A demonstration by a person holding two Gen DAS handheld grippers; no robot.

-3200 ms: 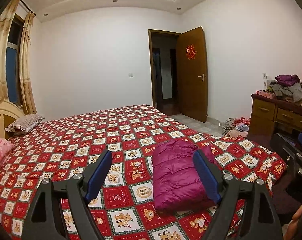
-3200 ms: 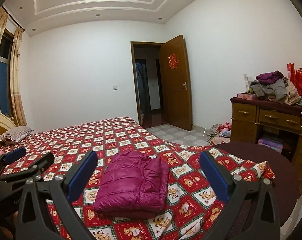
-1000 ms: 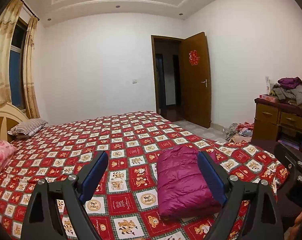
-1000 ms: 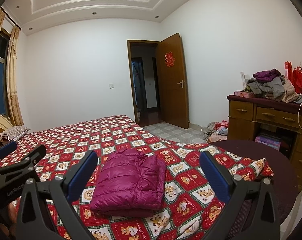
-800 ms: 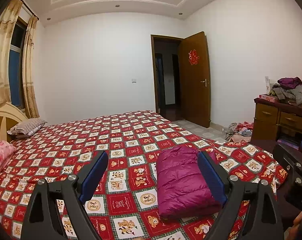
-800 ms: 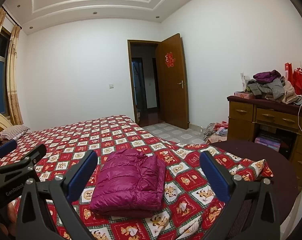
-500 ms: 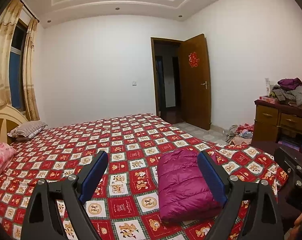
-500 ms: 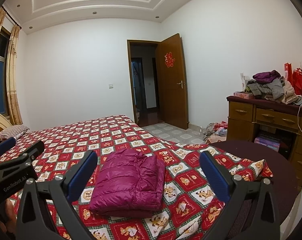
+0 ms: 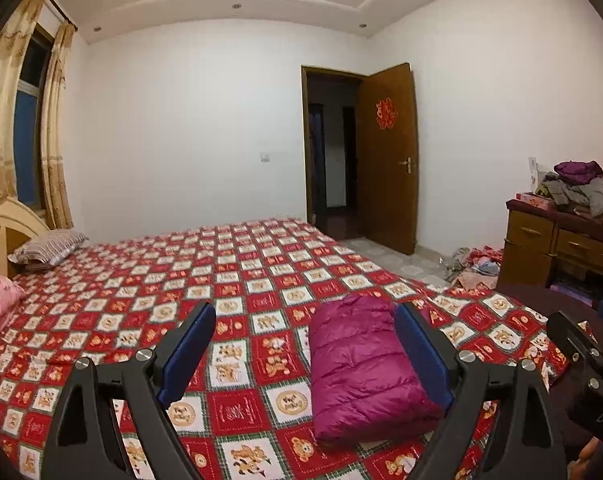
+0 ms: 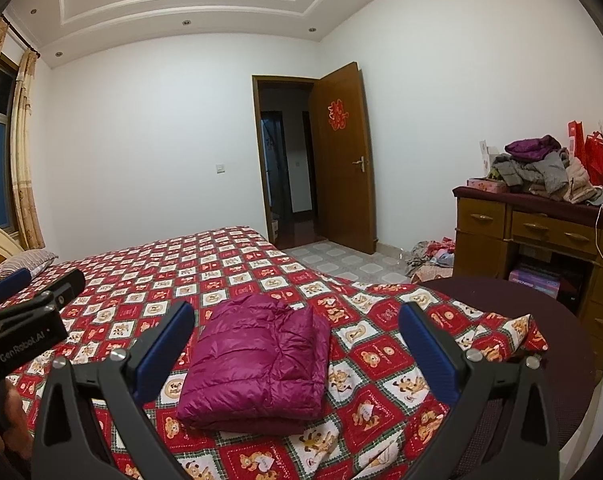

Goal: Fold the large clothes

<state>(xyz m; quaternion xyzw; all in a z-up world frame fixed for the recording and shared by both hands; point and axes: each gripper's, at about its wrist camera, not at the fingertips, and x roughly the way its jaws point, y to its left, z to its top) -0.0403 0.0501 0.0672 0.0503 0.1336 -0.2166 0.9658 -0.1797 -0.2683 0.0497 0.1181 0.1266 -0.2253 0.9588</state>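
A magenta puffer jacket [image 9: 361,372] lies folded into a compact rectangle on the red patterned bedspread [image 9: 241,280], near the foot of the bed. It also shows in the right wrist view [image 10: 257,356]. My left gripper [image 9: 305,340] is open and empty, held above the bed in front of the jacket. My right gripper [image 10: 297,340] is open and empty, held back from the jacket and above it. The left gripper's body [image 10: 21,328] shows at the left edge of the right wrist view.
A wooden dresser [image 10: 541,240] piled with clothes [image 10: 537,168] stands at the right. More clothes lie on the floor [image 10: 429,260] by it. A dark round table [image 10: 541,320] sits at the bed's foot. Pillows [image 9: 45,244] lie at the headboard. The door [image 10: 345,160] stands open.
Both grippers have risen and drawn back slightly from the folded jacket. The jacket has not moved. Both stay open and empty.
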